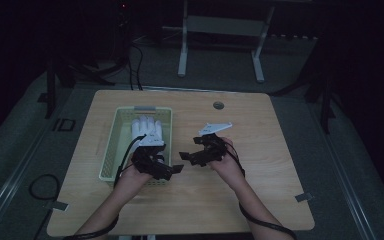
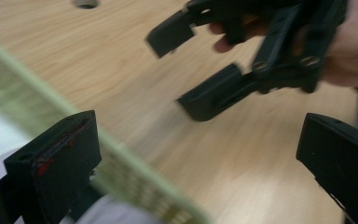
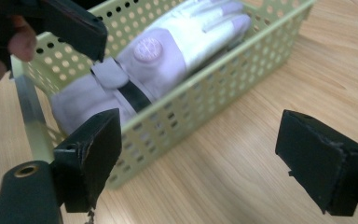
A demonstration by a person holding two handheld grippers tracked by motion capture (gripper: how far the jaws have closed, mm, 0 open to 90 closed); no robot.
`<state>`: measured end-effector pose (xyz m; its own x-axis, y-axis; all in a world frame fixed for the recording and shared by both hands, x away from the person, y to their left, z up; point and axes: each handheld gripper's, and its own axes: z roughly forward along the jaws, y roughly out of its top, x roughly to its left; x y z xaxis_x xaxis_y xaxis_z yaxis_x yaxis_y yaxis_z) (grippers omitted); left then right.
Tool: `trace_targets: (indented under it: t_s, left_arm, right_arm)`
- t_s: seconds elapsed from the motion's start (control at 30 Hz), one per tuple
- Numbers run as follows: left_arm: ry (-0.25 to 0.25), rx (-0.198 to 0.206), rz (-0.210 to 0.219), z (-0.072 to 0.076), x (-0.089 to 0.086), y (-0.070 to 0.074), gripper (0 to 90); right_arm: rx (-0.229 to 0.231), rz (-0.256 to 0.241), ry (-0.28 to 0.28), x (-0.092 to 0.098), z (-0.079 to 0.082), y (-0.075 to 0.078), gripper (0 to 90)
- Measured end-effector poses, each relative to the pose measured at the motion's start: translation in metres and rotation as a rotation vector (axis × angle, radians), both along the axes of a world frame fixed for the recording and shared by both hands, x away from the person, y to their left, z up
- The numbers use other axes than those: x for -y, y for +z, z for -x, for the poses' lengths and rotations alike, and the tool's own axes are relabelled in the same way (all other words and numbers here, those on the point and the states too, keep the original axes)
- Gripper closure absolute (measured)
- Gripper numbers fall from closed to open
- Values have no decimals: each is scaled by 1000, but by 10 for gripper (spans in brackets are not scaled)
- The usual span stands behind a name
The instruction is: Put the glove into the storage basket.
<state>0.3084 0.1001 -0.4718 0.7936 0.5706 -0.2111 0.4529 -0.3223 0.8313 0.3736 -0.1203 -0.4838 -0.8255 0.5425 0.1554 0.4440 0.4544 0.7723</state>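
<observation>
Glove (image 3: 168,60) lies lengthwise in the basket (image 3: 223,88) — nearer the left gripper (image 1: 167,169); right gripper (image 1: 189,158) also gapes empty

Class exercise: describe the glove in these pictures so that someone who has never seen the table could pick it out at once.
Start at the wooden table and find the pale green perforated basket on its left half. The glove lies inside it, fingers pointing away from the person. It is white, with a dark wrist strap and a round badge on its back, brighter than anything nearby.
</observation>
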Motion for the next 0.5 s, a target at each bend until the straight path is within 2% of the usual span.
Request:
trace_targets:
  t_s: [0.1,0.33,0.5]
  left_arm:
    - [-38,26,-24,7,16,-1,0]
    - [-126,19,-16,18,47,-6,0]
    - [-172,32,-25,28,65,-12,0]
  right_arm:
    - [1,4,-5,10,2,-2,143]
    - [-5,-6,-16,33,5,-6,143]
    - [-14,-6,-24,51,8,-13,143]
